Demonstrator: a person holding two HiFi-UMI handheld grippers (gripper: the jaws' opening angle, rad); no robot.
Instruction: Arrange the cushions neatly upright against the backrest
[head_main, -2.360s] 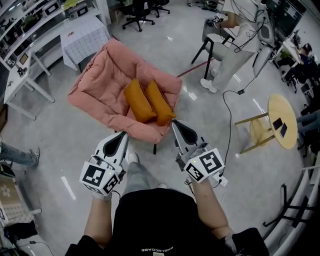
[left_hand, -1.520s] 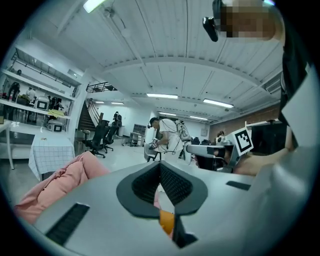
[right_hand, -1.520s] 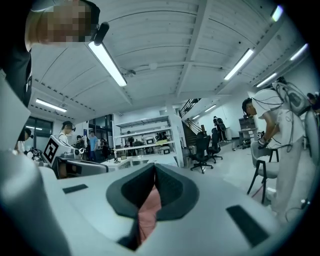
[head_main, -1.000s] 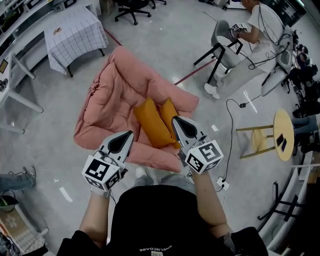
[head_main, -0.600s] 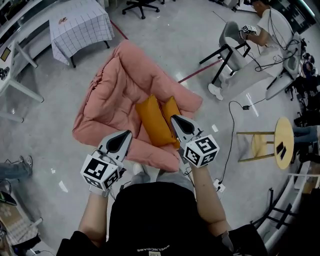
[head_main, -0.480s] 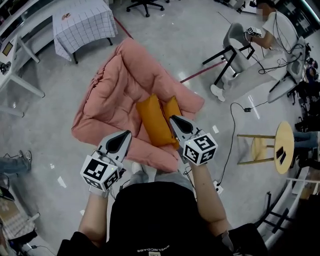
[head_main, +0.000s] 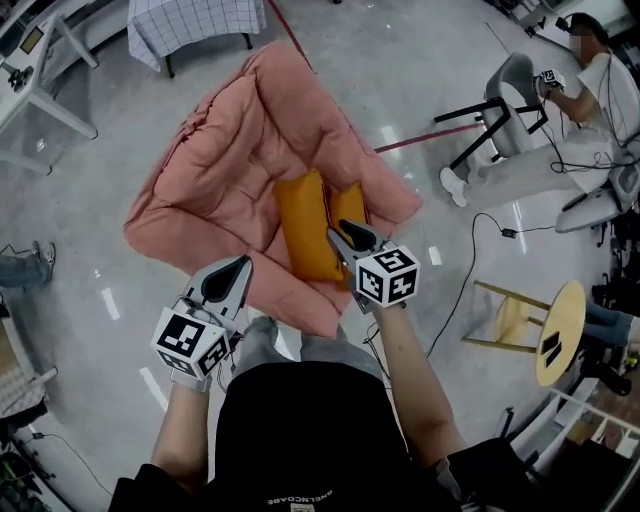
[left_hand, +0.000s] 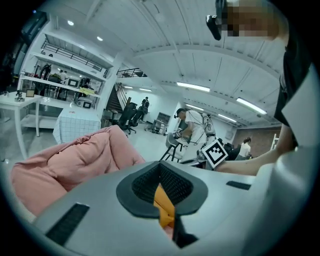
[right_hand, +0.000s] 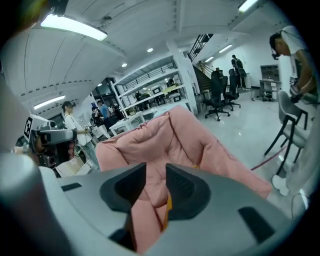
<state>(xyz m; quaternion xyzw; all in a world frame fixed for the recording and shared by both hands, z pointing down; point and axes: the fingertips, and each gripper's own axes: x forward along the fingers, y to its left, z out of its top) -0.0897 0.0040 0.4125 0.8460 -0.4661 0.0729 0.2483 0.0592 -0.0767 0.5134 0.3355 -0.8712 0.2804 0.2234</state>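
Observation:
A pink padded chair (head_main: 220, 170) stands in front of me on the floor. Two orange cushions lie side by side in its seat, the larger left cushion (head_main: 300, 225) next to the right cushion (head_main: 351, 205); neither leans on the backrest (head_main: 295, 90). My right gripper (head_main: 335, 233) hovers at the near ends of the cushions. Its jaws are opening with nothing between them, and pink chair padding (right_hand: 170, 135) shows through the gap. My left gripper (head_main: 238, 265) is shut and empty over the seat's front left rim. A sliver of orange cushion (left_hand: 162, 200) shows past its tips.
A table with a checked cloth (head_main: 195, 20) and a white desk (head_main: 40, 60) stand behind the chair. To the right, a person sits by a grey chair (head_main: 500, 95). A round wooden stool (head_main: 555, 315) and a floor cable (head_main: 470, 270) are near my right.
I have come closer to the chair. My right gripper has moved forward over the seat's front edge to the cushions' near ends. The left gripper has stayed by the front rim.

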